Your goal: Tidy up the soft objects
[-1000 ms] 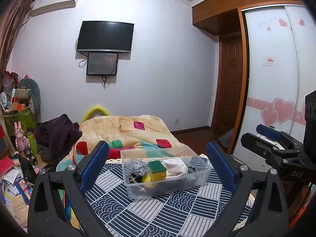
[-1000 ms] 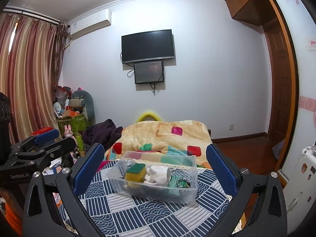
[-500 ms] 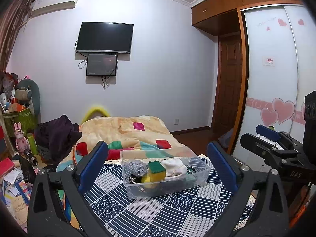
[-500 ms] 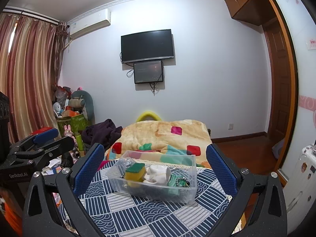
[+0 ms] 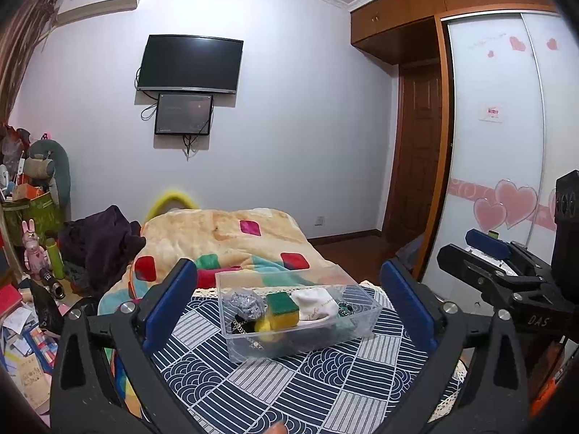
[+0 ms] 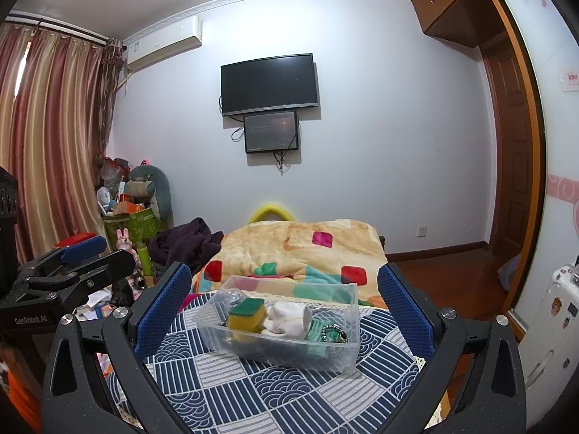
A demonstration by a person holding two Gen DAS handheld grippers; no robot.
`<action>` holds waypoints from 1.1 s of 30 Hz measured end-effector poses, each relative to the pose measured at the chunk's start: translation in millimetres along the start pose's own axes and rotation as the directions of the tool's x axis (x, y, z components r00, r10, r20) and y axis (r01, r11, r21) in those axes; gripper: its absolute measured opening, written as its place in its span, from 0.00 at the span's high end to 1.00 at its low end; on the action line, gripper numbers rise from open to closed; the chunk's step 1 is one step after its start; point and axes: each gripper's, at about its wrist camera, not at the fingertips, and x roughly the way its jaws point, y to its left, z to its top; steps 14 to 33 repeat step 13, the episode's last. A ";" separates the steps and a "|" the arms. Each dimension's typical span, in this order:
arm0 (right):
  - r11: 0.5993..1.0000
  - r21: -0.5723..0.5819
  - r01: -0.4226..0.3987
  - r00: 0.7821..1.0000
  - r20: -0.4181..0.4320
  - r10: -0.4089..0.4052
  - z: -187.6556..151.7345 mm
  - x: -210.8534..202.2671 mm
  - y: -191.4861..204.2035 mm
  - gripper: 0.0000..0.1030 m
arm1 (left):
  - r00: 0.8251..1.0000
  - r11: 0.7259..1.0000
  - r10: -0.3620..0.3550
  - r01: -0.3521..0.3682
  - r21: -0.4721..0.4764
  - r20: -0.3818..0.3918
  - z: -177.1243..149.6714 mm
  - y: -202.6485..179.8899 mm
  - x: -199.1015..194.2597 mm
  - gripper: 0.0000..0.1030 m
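Observation:
A clear plastic bin (image 5: 356, 334) (image 6: 336, 356) stands on a table with a navy patterned cloth (image 5: 289, 390) (image 6: 253, 394). In it lie a green-and-yellow sponge (image 5: 284, 311) (image 6: 246, 314), a white sock (image 5: 314, 303) (image 6: 289, 318), a grey crumpled wad (image 5: 243, 304) and green items (image 6: 327, 333). My left gripper (image 5: 289, 307) is open and empty, held back from the bin. My right gripper (image 6: 284, 311) is open and empty, also short of the bin. Each gripper shows at the edge of the other's view: the right one (image 5: 506, 271), the left one (image 6: 68, 271).
Behind the table is a bed with an orange patterned blanket (image 5: 224, 238) (image 6: 307, 249). Dark clothes (image 5: 101, 238) and cluttered toys and boxes (image 5: 32, 224) are at the left. A wardrobe (image 5: 506, 144) and a door (image 5: 416, 152) are at the right.
Both grippers stay open and nearly still. The views shift only slightly; the bin and its contents have not moved.

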 end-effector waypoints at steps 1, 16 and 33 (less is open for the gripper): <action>1.000 -0.001 0.000 1.000 0.000 0.000 0.1 -0.2 0.0 0.00 | 1.000 1.000 -0.001 0.001 0.000 0.000 -0.1 -0.2 0.0 0.00; 1.000 -0.002 0.000 1.000 0.000 0.000 -0.2 -0.3 -0.4 0.00 | 1.000 1.000 -0.016 0.016 0.003 0.001 -1.6 -3.0 -1.6 0.00; 1.000 -0.002 0.000 1.000 0.000 0.000 -0.2 -0.3 -0.4 0.00 | 1.000 1.000 -0.016 0.016 0.003 0.001 -1.6 -3.0 -1.6 0.00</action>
